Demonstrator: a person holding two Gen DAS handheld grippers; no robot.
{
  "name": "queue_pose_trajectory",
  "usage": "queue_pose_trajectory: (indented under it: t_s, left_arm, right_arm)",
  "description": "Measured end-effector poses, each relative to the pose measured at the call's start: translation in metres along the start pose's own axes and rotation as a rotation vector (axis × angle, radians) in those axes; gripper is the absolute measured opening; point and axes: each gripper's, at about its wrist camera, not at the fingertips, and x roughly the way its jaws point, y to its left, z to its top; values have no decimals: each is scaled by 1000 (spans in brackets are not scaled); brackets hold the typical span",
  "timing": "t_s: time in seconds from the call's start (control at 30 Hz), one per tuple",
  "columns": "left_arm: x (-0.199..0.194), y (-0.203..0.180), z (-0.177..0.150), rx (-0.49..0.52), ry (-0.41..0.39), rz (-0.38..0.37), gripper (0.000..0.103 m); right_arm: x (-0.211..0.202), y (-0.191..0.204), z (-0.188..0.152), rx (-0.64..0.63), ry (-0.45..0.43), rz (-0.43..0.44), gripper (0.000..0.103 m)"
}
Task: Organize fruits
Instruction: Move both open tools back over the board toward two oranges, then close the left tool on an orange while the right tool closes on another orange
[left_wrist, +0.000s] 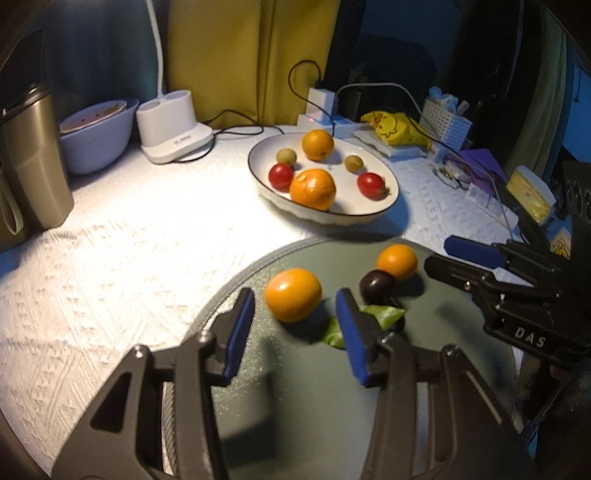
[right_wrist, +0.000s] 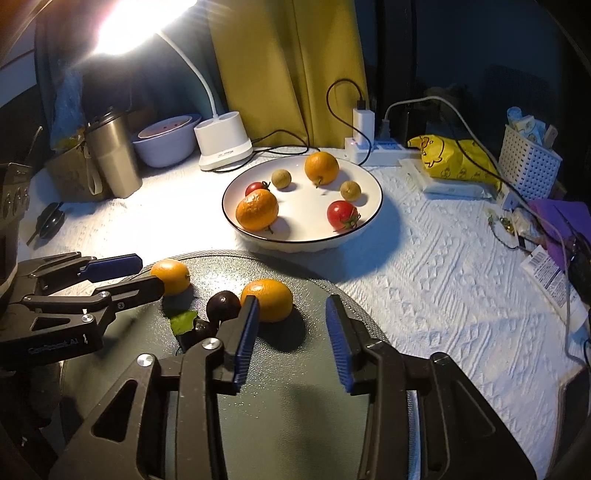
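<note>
A white plate (left_wrist: 388, 201) (right_wrist: 369, 177) holds two oranges, two red tomatoes and two small tan fruits. On the dark round mat (left_wrist: 295, 387) (right_wrist: 295, 406) lie two oranges, one (left_wrist: 293, 294) (right_wrist: 170, 277) and another (left_wrist: 397, 261) (right_wrist: 271, 300), a dark plum (left_wrist: 377, 285) (right_wrist: 221, 304) and a green leaf (left_wrist: 384, 315) (right_wrist: 183, 321). My left gripper (left_wrist: 295, 325) (right_wrist: 147, 275) is open just before an orange. My right gripper (right_wrist: 291, 328) (left_wrist: 439, 254) is open and empty, its left finger beside the other orange.
A lamp base (right_wrist: 223, 142), a lilac bowl (right_wrist: 166, 146) and a steel tumbler (right_wrist: 112, 157) stand at the back left. A power strip (right_wrist: 369, 147), yellow bag (right_wrist: 450, 157), white basket (right_wrist: 528, 166) and cables lie at the back right on the white cloth (right_wrist: 443, 277).
</note>
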Motion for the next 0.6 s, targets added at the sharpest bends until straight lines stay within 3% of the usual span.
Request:
queue_pose_trajectory:
  t_s: [0.6]
  left_arm:
    - [24, 6, 4, -8, 42, -11, 49]
  right_arm:
    - [25, 2, 4, 15, 34, 71, 44]
